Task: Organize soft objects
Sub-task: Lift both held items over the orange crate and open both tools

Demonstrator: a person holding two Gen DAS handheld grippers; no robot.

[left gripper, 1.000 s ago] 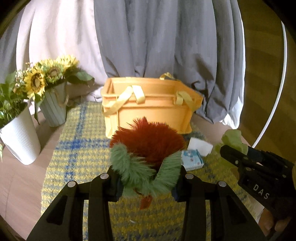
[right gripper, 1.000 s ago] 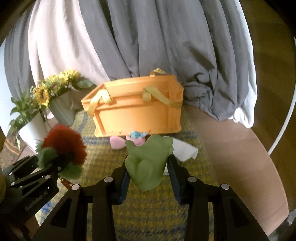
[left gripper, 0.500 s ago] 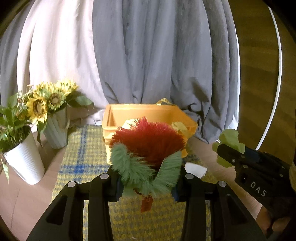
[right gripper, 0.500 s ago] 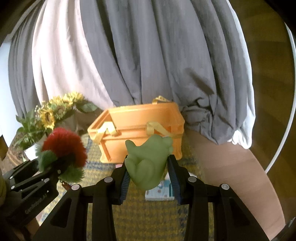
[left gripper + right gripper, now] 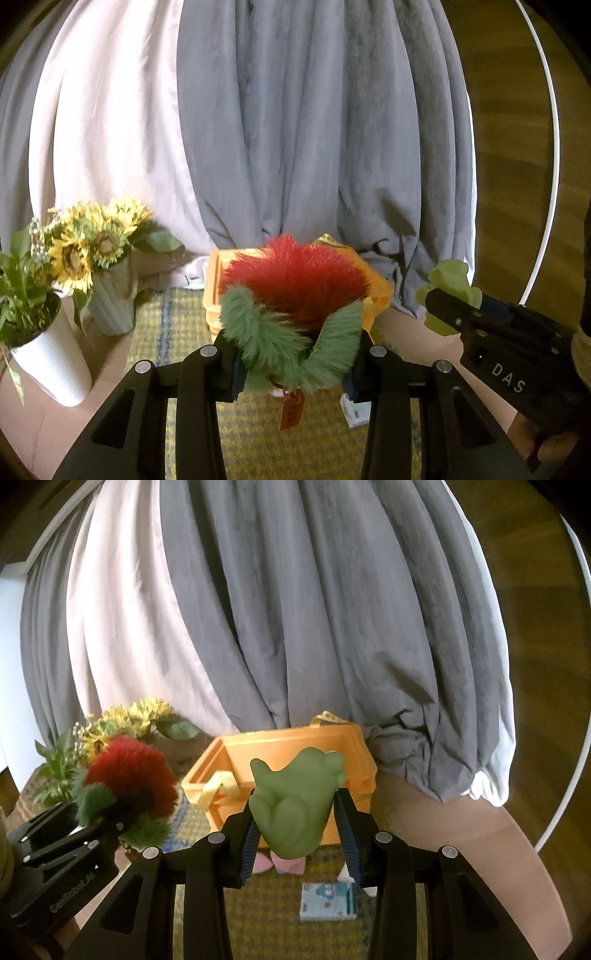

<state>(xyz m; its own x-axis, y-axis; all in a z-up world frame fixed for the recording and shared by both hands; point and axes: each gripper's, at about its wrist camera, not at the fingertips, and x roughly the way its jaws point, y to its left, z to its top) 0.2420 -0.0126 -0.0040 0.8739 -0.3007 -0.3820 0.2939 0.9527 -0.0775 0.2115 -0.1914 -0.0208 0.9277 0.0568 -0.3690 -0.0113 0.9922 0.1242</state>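
Two handheld grippers hover in front of an orange storage bin (image 5: 291,755), each gripping a soft toy. The left gripper (image 5: 295,363) clamps a fluffy red-and-green plush (image 5: 293,295) with an orange tag hanging below it; the right gripper (image 5: 297,832) squeezes a green squishy toy (image 5: 293,805) between its blue-padded fingers (image 5: 347,830). A pink bow (image 5: 286,864) and a small tissue pack (image 5: 327,901) lie on the yellow plaid mat (image 5: 280,915), sunflowers (image 5: 88,243) standing left.

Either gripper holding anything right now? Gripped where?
Both. Left gripper clamps the red-and-green fuzzy toy by its green base. Right gripper clamps the green squishy toy across its lower body.
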